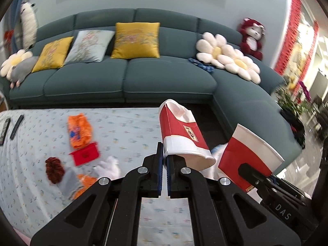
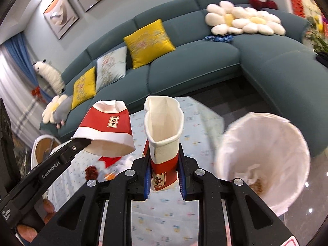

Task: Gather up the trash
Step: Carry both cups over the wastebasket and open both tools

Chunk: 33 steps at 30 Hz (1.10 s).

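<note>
Left wrist view: the left gripper [image 1: 165,161] pinches the rim of a crushed red-and-white paper cup [image 1: 183,136], jaws nearly pressed together on the thin wall, lifted above the table [image 1: 127,127] with its pale patterned cloth. Just to the right of that cup, a second red-and-white cup [image 1: 248,160] sits in the right gripper [image 1: 264,181], whose jaws are only partly seen here. On the table, left of the held cup, lie an orange wrapper [image 1: 79,130], a red packet [image 1: 85,154] and crumpled white tissue [image 1: 109,167]. A teal sofa [image 1: 131,80] runs behind the table.

Right wrist view: the right gripper [image 2: 164,181] squeezes its flattened cup [image 2: 163,135] between both blue pads. The left gripper's cup [image 2: 106,129] hangs to its left. A white-lined bin [image 2: 264,155] stands right of the squeezed cup, beside the table.
</note>
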{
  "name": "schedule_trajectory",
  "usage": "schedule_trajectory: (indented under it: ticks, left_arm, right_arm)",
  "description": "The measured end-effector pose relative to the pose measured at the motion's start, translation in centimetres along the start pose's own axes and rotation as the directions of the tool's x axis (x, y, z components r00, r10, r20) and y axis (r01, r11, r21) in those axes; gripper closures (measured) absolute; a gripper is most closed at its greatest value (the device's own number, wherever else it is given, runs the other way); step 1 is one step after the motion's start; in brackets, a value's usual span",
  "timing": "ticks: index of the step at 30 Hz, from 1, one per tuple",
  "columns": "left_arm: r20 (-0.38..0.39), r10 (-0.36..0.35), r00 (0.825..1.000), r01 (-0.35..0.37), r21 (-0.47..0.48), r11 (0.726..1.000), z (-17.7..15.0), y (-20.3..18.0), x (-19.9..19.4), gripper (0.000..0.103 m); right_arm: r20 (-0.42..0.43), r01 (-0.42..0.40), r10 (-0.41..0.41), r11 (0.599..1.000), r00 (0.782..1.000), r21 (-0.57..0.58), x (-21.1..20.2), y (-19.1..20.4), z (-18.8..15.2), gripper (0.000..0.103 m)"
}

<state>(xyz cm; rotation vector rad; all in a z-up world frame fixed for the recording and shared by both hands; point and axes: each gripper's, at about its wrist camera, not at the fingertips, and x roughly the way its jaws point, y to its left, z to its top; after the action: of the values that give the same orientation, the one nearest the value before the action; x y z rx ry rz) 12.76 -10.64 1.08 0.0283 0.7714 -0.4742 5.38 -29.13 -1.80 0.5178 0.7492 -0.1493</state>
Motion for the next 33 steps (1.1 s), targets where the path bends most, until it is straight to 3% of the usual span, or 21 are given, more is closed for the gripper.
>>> schedule_trajectory:
  ticks: [11,17,33]
  left_arm:
    - [-0.035,-0.080,0.996,0.084,0.126,0.988,-1.0,-9.0,1.1,0.100]
    - [-0.061,-0.112,0.992,0.121,0.170,0.978,-1.3,-12.1,1.9,0.100]
    - [-0.089,-0.141,0.986,0.157,0.211,0.965,-1.8,-15.5,3.6,0.100]
  right_arm:
    - [0.039,0.070,-0.074,0.992,0.996,0.102,-3.5,-8.2,-0.6,0.082]
    - [0.044,0.095,-0.102,0.986,0.994,0.136,-4.0,-10.6,-0.8,0.082]
    - [0.043,0.124,-0.134,0.974,0.990,0.188,-4.0,-13.7,-1.0,0.082]
